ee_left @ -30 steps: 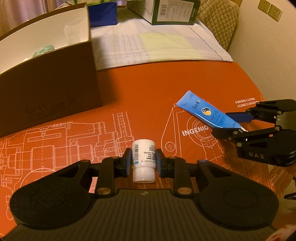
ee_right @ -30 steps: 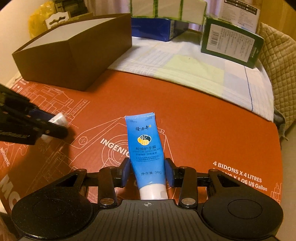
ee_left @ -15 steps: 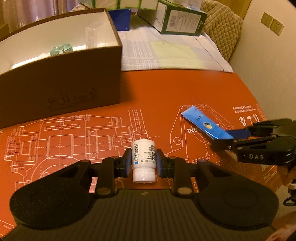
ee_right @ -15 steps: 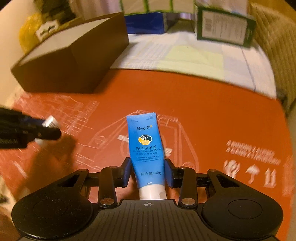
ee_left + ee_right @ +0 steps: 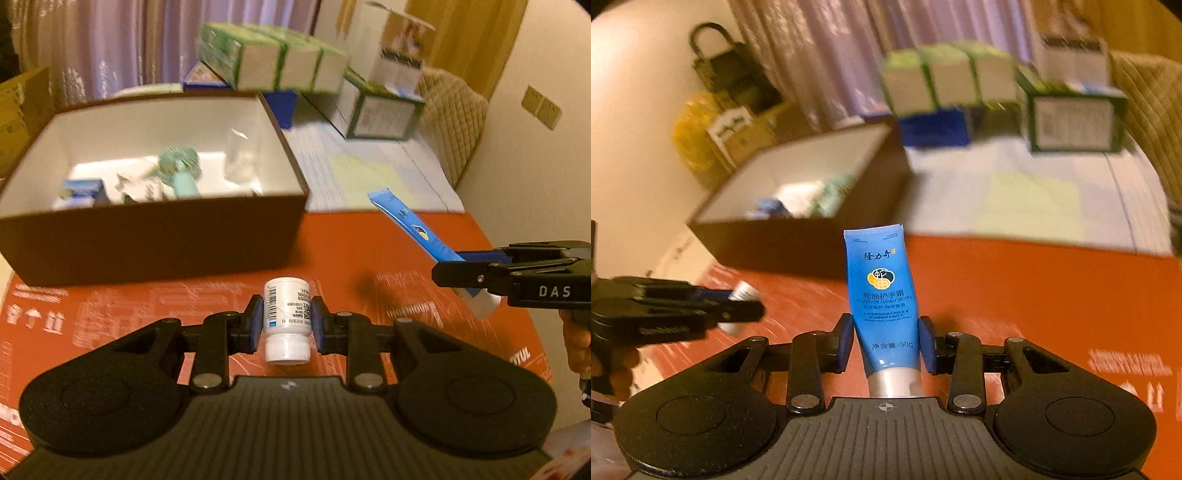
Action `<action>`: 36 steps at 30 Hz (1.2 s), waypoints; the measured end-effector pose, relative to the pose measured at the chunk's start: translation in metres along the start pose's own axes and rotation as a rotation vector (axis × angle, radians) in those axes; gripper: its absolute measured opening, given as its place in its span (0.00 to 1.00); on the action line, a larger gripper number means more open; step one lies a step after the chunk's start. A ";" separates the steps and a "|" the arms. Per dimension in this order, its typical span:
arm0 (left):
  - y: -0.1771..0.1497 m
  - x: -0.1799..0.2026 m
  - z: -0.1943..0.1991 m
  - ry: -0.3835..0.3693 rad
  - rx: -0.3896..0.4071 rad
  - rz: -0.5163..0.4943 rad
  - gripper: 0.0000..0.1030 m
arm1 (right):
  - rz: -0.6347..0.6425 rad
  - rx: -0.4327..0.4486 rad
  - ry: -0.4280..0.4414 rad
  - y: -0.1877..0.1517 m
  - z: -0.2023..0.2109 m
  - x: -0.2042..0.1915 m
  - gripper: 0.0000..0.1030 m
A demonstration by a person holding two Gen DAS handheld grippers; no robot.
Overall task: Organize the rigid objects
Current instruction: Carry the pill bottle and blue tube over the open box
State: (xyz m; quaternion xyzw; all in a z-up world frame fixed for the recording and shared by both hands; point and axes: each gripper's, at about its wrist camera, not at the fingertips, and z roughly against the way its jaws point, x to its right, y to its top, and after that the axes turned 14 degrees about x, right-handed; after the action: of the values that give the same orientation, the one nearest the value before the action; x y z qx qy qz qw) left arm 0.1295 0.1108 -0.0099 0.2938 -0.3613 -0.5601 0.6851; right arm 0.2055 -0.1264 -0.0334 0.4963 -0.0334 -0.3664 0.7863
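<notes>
White bottle (image 5: 287, 318) clamped in my left jaws; blue tube (image 5: 884, 301) clamped in right, above orange bench (image 5: 207, 295).

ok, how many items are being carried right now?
2. A white bottle is clamped in the left tool, and a blue hand cream tube is in the right tool, both lifted off the orange mat.
</notes>
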 end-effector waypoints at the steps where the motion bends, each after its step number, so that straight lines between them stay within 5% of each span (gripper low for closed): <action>1: 0.006 -0.006 0.003 0.008 0.013 0.004 0.22 | 0.005 0.010 0.017 0.005 -0.004 -0.007 0.33; 15: 0.073 -0.092 0.012 0.106 0.141 0.004 0.22 | 0.026 0.056 0.152 0.065 -0.098 -0.099 0.33; 36: 0.106 -0.189 -0.061 0.151 0.049 0.002 0.22 | 0.053 -0.032 0.097 0.089 -0.223 -0.134 0.33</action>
State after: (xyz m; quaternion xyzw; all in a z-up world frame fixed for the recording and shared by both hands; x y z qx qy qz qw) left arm 0.2173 0.3173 0.0102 0.3516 -0.3223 -0.5268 0.7036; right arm 0.2487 0.1455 -0.0330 0.4997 -0.0026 -0.3215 0.8044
